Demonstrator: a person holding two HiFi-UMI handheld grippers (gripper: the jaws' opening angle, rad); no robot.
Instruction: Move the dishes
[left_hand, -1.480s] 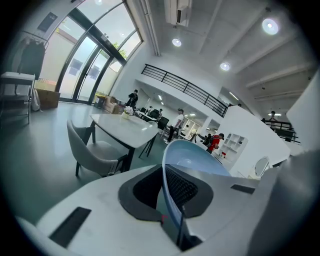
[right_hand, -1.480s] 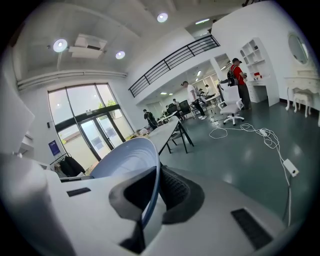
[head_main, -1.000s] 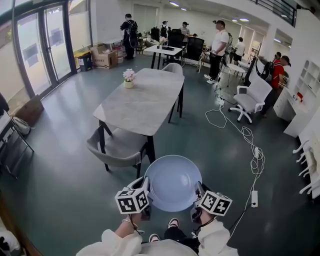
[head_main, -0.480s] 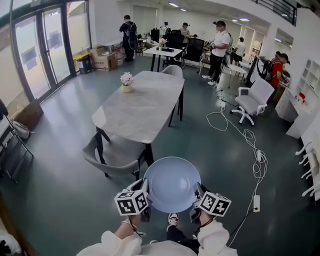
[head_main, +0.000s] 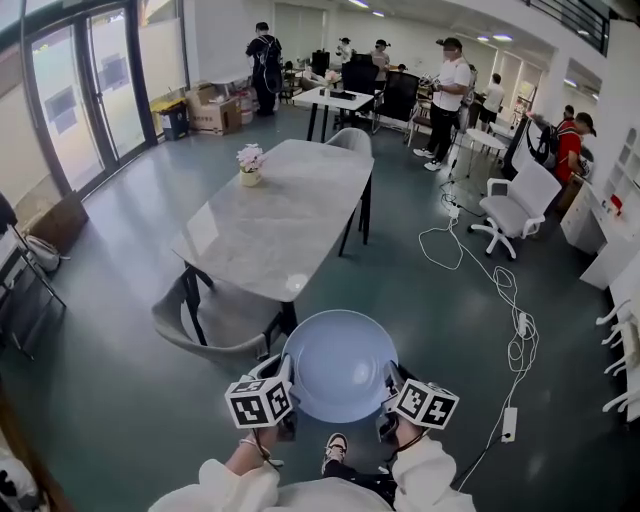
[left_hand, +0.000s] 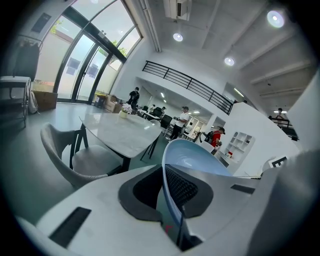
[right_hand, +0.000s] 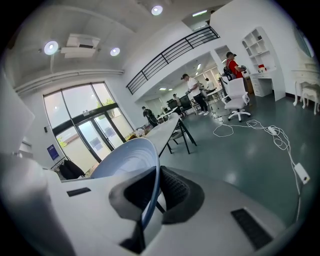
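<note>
Though between fingers (left_hand: 186, 189), bowl (head_main: 340, 365) rim partly hidden

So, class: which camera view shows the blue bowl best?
The head view: nearly the whole blue bowl shows from above, round rim and inside. The gripper views show only one side each, edge-on, its rim pinched in the left tongs and the right tongs.
</note>
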